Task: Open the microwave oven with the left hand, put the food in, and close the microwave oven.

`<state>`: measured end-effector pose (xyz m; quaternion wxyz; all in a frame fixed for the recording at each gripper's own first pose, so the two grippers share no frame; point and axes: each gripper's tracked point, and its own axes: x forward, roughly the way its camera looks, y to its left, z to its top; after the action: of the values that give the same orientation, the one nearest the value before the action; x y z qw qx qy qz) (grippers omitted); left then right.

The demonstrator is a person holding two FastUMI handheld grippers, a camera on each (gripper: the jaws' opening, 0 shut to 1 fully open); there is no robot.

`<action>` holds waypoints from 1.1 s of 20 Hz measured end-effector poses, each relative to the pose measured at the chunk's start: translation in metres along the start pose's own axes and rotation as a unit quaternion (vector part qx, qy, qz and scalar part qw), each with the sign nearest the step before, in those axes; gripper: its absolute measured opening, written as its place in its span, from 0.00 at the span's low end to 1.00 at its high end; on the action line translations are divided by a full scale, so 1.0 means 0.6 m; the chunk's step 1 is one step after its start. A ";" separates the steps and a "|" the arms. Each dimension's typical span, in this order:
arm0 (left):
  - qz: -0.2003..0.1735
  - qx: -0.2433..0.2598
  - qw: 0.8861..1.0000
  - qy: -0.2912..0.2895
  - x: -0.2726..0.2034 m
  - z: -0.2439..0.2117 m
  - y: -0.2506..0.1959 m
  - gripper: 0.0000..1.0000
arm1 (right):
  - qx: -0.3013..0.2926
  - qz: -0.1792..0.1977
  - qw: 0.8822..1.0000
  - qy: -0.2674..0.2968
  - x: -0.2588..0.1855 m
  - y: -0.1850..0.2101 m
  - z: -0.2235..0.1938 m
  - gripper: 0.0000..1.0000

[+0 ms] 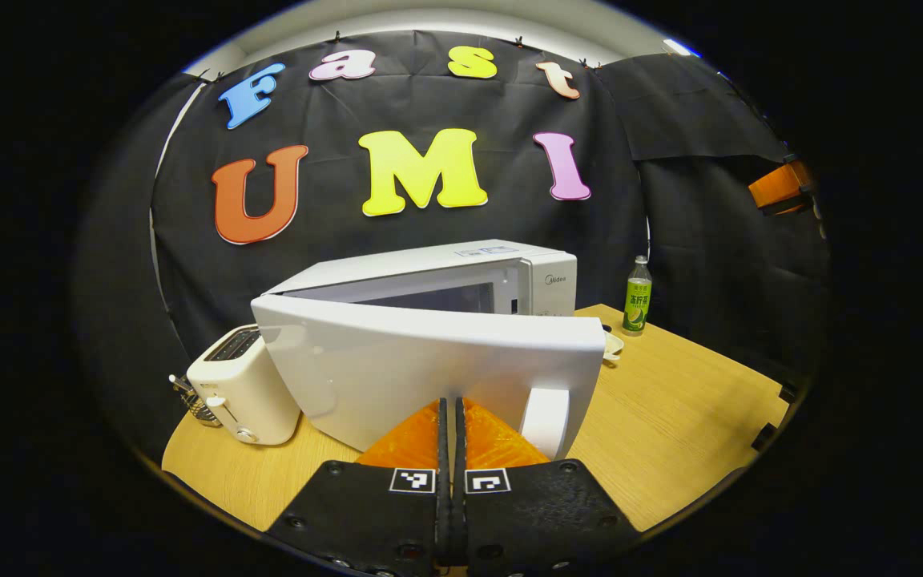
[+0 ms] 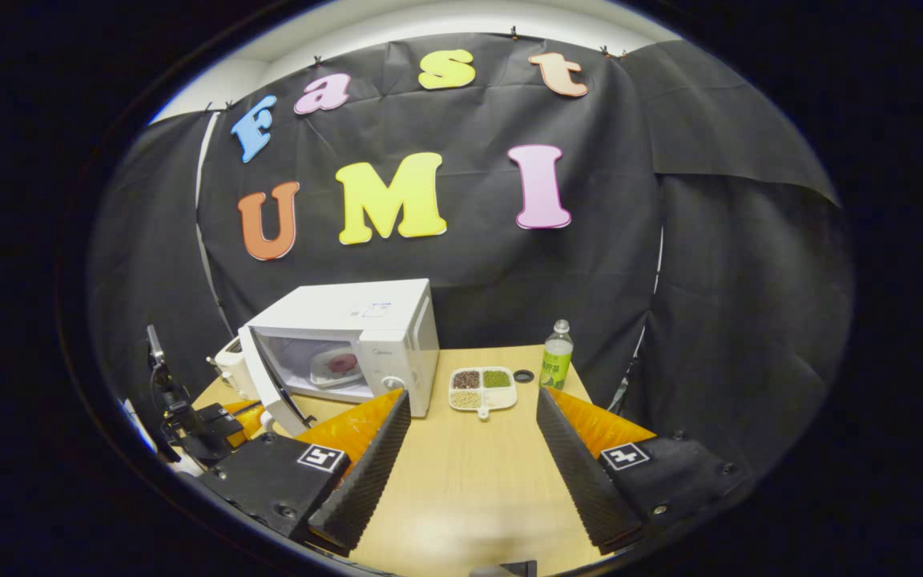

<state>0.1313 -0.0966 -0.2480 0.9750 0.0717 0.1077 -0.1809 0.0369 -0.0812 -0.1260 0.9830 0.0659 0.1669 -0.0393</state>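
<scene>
- The light wooden desk (image 2: 469, 473) carries everything; it fills the lower middle of both views.
- The boxy white microwave oven (image 2: 365, 336) sits left of centre in the right gripper view. Its white door (image 1: 429, 369) is swung partly open and crosses the middle of the left gripper view, edge toward me, with the curved white handle (image 1: 546, 421) at its right end.
- Judging by this, opening is done and the food is already in: a pale plate with a reddish round piece of food (image 2: 339, 366) rests inside the lit cavity, left of centre in the right gripper view. Closing is what remains, I think.
- My left gripper (image 1: 452, 433) sits at the bottom centre of its view, jaws pressed together with nothing between them, tips right at the door's outer face. I cannot tell whether they touch it.
- My right gripper (image 2: 469, 437) has its jaws spread wide and empty at the bottom of its view, over bare desk.
- Smaller things: a cream toaster (image 1: 241, 385) at lower left of the left gripper view, a white divided tray of beans (image 2: 482, 389), and a clear bottle with a green label (image 2: 557, 367) right of centre.
</scene>
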 end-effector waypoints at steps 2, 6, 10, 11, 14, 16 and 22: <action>-0.006 -0.002 1.000 -0.003 0.018 0.007 -0.012 0.00 | 0.003 -0.002 1.000 0.001 0.004 -0.007 0.003 0.92; -0.019 0.000 1.000 -0.005 0.054 0.016 -0.048 0.00 | 0.005 -0.006 1.000 0.002 0.009 -0.021 0.007 1.00; -0.022 -0.009 1.000 -0.004 0.092 0.025 -0.061 0.00 | 0.015 -0.009 1.000 0.007 0.008 -0.035 0.008 0.92; -0.021 -0.009 1.000 -0.005 0.101 0.030 -0.063 0.00 | 0.016 -0.010 1.000 0.004 0.009 -0.039 0.010 0.92; -0.022 -0.015 1.000 -0.006 0.131 0.034 -0.066 0.00 | 0.013 -0.014 1.000 0.004 0.009 -0.046 0.015 0.92; -0.022 -0.015 1.000 -0.004 0.152 0.035 -0.069 0.00 | 0.010 -0.013 1.000 0.002 0.007 -0.044 0.020 0.92; -0.018 -0.021 1.000 -0.004 0.204 0.040 -0.072 0.00 | 0.006 -0.012 1.000 0.003 0.005 -0.040 0.022 0.92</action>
<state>0.2314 -0.1821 -0.2580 0.9731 0.0489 0.1090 -0.1969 0.0416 -0.1068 -0.1177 0.9816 0.0699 0.1700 -0.0518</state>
